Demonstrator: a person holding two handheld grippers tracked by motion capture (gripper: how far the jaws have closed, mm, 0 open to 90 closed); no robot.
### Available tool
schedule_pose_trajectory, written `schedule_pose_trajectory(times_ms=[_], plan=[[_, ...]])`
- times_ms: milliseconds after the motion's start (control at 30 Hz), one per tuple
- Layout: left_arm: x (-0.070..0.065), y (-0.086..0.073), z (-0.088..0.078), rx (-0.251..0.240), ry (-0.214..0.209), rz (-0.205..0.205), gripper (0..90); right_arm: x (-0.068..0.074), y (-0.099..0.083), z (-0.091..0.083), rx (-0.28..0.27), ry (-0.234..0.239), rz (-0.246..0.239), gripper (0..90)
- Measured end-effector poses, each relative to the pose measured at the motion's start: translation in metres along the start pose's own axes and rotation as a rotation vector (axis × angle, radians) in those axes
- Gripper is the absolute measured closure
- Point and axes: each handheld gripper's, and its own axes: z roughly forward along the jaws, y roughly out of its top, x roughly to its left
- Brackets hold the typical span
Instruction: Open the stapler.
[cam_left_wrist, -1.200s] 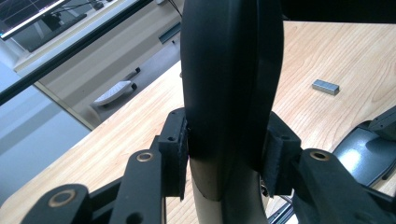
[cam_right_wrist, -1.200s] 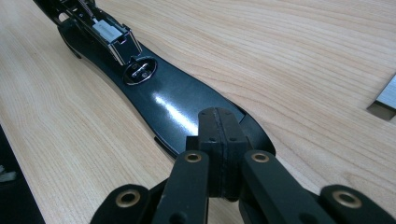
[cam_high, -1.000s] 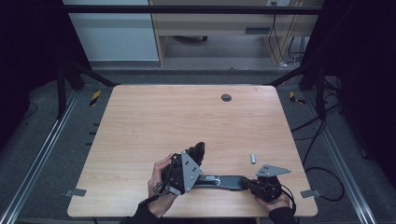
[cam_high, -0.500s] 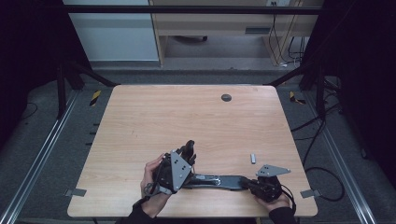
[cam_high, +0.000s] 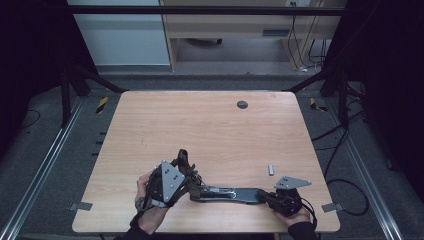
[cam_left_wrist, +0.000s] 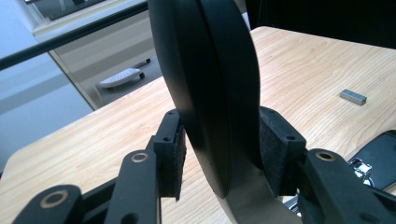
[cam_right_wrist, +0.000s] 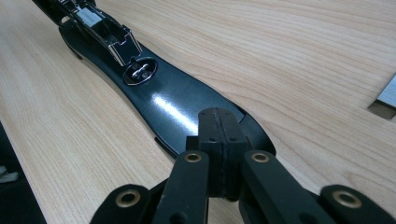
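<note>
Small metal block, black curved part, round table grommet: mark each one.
small metal block (cam_high: 271, 169), high view, its top face.
black curved part (cam_high: 235, 194), high view, middle of its flat body.
round table grommet (cam_high: 242, 104), high view, its centre.

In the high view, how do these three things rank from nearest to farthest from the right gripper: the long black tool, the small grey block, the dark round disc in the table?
1. The long black tool: its end is right at the right gripper, near the table's front edge.
2. The small grey block: just beyond the gripper.
3. The dark round disc: near the far edge.
</note>
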Motion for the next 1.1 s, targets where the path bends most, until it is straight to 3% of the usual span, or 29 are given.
schedule_pose_trajectory(times_ms=[600, 700, 867, 1100], plan=[[0.013, -0.008, -0.004, 0.008, -0.008, -0.043, 53.7, 0.0, 0.0, 0.0, 0.003, 0.002, 0.005, 90.0], [0.019, -0.011, -0.005, 0.016, -0.007, -0.075, 53.2, 0.0, 0.0, 0.0, 0.003, 0.002, 0.005, 90.0], [0.034, -0.023, -0.009, 0.023, -0.023, -0.163, 52.5, -0.001, 0.0, 0.0, 0.002, 0.001, 0.005, 90.0], [0.038, -0.029, -0.011, 0.022, -0.023, -0.182, 51.8, -0.001, 0.0, 0.0, 0.002, 0.001, 0.005, 90.0]])
